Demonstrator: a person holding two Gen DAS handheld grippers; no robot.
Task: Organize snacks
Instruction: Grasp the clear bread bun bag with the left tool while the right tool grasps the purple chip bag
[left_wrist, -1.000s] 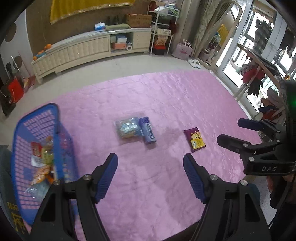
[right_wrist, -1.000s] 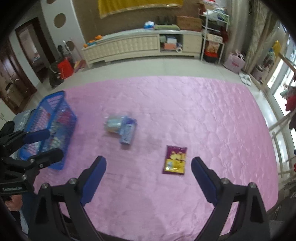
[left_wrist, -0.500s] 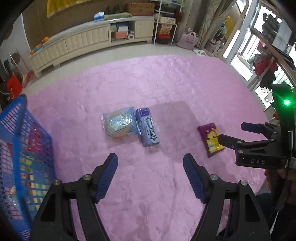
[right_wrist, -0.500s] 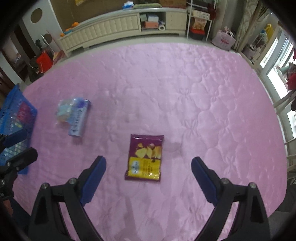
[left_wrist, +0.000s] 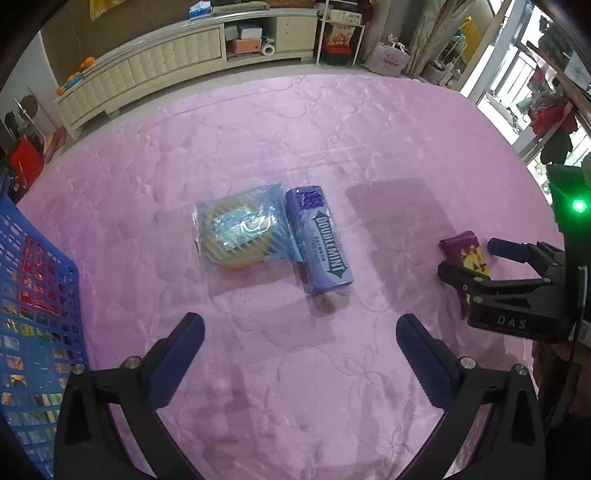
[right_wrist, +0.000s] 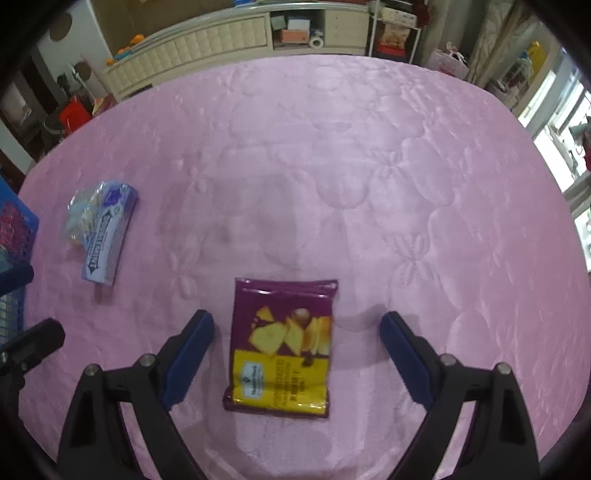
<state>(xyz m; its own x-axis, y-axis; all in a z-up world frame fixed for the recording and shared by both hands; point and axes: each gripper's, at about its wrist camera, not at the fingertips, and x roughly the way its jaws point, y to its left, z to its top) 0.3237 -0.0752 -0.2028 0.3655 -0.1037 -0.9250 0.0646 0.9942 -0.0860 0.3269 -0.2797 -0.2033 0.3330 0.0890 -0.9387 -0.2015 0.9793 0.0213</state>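
Lying flat at lower centre of the right wrist view, the purple-and-yellow foil snack packet sits between the blue pads of the right claw, whose jaws are closing without touching it. The left claw is opening, nothing between its pads. Just above it on the pink quilted mat, a clear-wrapped round pastry touches a blue Doublemint gum pack. A blue plastic lattice basket holding snacks occupies the left edge.
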